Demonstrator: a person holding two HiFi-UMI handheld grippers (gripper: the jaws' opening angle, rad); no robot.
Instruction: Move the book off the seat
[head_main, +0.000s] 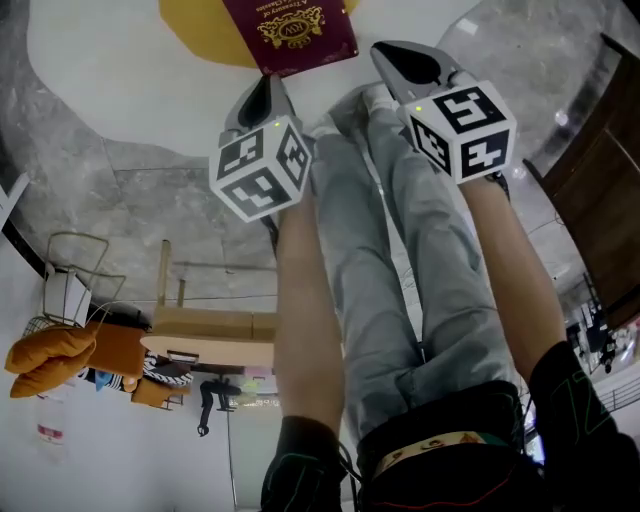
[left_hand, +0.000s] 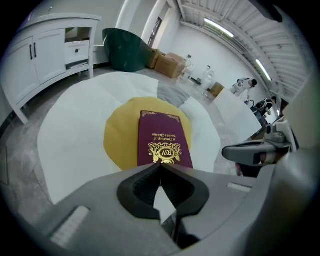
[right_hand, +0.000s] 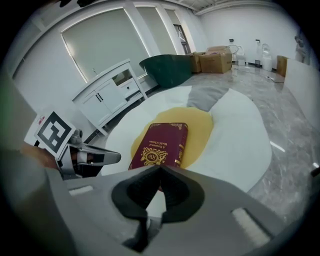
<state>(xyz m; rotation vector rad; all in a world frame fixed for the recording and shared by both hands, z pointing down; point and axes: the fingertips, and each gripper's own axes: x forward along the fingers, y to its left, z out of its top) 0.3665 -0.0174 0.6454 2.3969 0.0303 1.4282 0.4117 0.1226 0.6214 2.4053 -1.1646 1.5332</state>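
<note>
A maroon book (head_main: 292, 33) with a gold crest lies flat on the yellow round middle (head_main: 200, 25) of a wide white seat (head_main: 120, 70). In the head view both grippers hover just short of the book's near edge. My left gripper (head_main: 266, 88) is shut and empty, and so is my right gripper (head_main: 392, 55). In the left gripper view the book (left_hand: 162, 140) lies right beyond the closed tips of the left gripper (left_hand: 160, 165). The right gripper view shows the book (right_hand: 161, 144) ahead of the right gripper (right_hand: 160, 167).
A white cabinet (left_hand: 50, 50), a dark green tub chair (left_hand: 127, 50) and cardboard boxes (left_hand: 167, 62) stand beyond the seat on the grey marble floor. The person's legs (head_main: 400, 250) are between the arms. Dark wooden furniture (head_main: 600, 200) is at the right.
</note>
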